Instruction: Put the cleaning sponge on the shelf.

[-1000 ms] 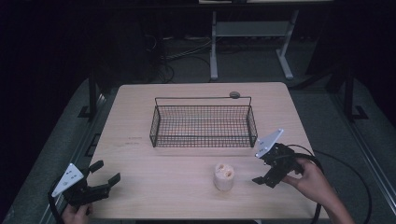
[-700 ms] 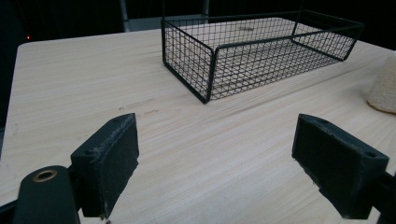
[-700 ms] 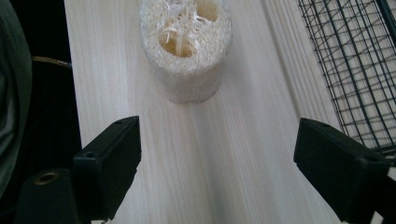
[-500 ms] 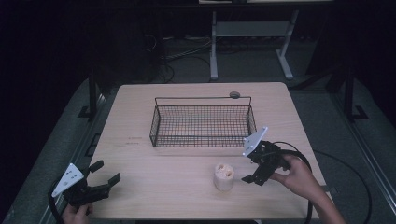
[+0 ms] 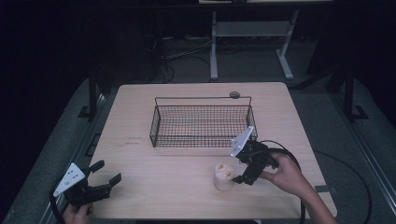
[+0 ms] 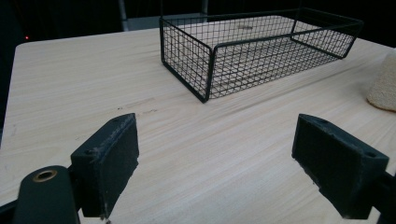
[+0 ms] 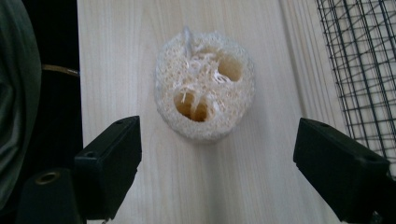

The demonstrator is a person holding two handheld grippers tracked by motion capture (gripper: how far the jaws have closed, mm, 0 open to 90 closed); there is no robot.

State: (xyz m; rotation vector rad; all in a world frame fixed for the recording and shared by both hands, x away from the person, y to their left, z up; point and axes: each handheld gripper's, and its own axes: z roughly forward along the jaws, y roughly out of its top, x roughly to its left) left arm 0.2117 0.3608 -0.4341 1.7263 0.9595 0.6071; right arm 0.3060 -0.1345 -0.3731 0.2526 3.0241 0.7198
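Risks, judged from the present layout. The loofah piece stands on end on the tabletop, near the front edge and right of centre, with the wire basket behind it toward the middle. The piece looks light and springy, so if one jaw of the right tongs meets it before the other, it will likely tip or skid across the smooth wood instead of seating between the pads. In the right gripper view the loofah piece lies ahead of the jaws and slightly left of their midline; a closure from this offset would probably push it sideways. Squeezing hard on the porous body could flatten it and let it spring out on release of pressure. The basket wire sits close at the right side of that view, so a wide swing may catch the near rim. The front edge is not far; a shove that way could send the piece off.

Right tongs: jaws spread wide, well wider than the loofah, nothing between them. In the high view they hang just right of the piece and look apart from it, though contact cannot be ruled out at that angle.

Left tongs: at the front left corner, jaws wide apart, holding nothing, with bare wood between the pads.
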